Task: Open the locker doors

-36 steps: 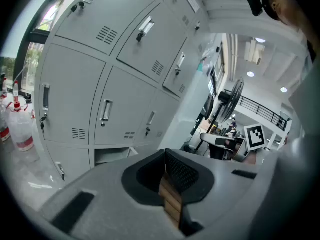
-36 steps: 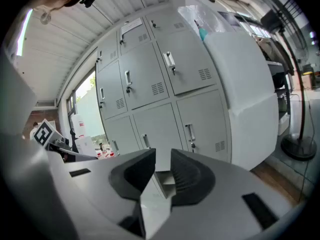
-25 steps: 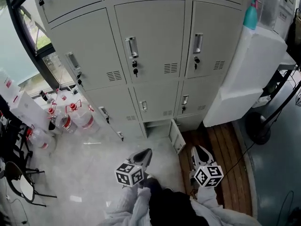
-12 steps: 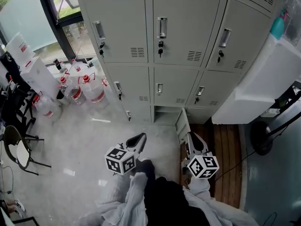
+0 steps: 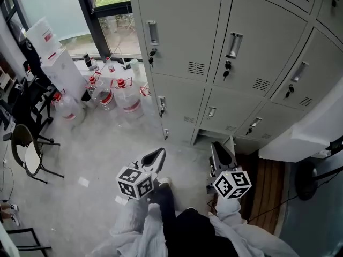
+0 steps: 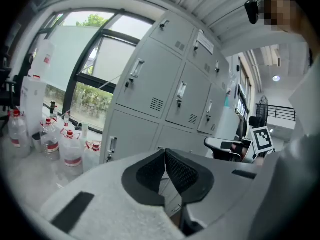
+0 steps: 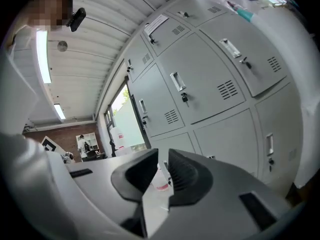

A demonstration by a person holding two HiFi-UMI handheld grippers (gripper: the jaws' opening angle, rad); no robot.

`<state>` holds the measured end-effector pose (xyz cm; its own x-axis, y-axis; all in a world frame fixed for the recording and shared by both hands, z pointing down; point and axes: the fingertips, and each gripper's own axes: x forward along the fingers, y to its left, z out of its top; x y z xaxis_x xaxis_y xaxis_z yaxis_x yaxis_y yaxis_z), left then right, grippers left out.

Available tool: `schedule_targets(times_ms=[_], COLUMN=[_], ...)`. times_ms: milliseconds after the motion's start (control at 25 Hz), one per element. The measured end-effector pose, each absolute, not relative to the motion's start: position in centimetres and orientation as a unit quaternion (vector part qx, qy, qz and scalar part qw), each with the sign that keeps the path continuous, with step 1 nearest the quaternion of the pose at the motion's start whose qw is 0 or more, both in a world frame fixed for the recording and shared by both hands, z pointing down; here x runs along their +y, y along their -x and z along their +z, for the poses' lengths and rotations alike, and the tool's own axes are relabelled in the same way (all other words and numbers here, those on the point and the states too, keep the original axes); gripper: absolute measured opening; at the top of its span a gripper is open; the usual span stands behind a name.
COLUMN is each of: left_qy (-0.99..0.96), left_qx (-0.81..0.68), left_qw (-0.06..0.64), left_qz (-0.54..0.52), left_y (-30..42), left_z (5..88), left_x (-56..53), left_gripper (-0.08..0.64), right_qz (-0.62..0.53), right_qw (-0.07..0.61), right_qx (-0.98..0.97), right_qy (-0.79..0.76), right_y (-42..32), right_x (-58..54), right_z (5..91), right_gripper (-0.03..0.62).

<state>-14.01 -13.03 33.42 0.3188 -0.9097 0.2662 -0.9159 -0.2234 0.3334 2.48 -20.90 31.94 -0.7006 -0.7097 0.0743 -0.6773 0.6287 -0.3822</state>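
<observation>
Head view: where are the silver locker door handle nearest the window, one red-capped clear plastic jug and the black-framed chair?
silver locker door handle point(image 5: 153, 32), head view, middle of the grip.
red-capped clear plastic jug point(image 5: 128, 97), head view, its body.
black-framed chair point(image 5: 32, 158), head view, the seat.

Bare floor point(image 5: 102, 154) lies open up to the lockers point(image 5: 252, 47). Water jugs point(image 5: 127, 98) crowd their left end; a white unit point(image 5: 313, 130) flanks the right.

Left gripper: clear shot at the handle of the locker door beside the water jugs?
Probably yes: only bare floor lies between the left gripper and that handle; the water jugs stand aside, leftward.
</observation>
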Motion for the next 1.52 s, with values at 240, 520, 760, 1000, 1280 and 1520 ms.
schedule_targets(times_ms=[240, 520, 760, 1000, 1280, 1520], left_qy=[-0.755, -0.735, -0.739, -0.744, -0.745, -0.744], left_qx=[-0.625, -0.652, -0.651, -0.652, -0.654, -0.655], left_qw=[0.199, 0.186, 0.172, 0.145, 0.128, 0.120], left_qz=[-0.006, -0.023, -0.020, -0.017, -0.031, -0.057], left_y=[22.2, 30.2, 34.8, 38.7, 42.0, 43.6], left_z=[31.4, 30.2, 28.9, 26.9, 24.8, 23.7], left_x=[-15.2, -18.1, -20.8, -23.3, -25.4, -26.9], left_gripper=[0.011, 0.011, 0.011, 0.011, 0.011, 0.011], right_qz=[-0.178, -0.157, -0.120, -0.080, -0.040, -0.023], right_qw=[0.048, 0.040, 0.056, 0.070, 0.070, 0.069], right_qx=[0.923, 0.937, 0.939, 0.942, 0.938, 0.931], right_qy=[0.336, 0.308, 0.316, 0.319, 0.336, 0.359], right_y=[6.6, 15.0, 20.1, 24.3, 27.7, 29.5], right_x=[-24.8, -28.8, -32.0, -34.9, -38.4, -40.9], right_z=[28.4, 25.2, 21.5, 18.0, 13.9, 11.7], right_gripper=[0.077, 0.078, 0.087, 0.091, 0.091, 0.114])
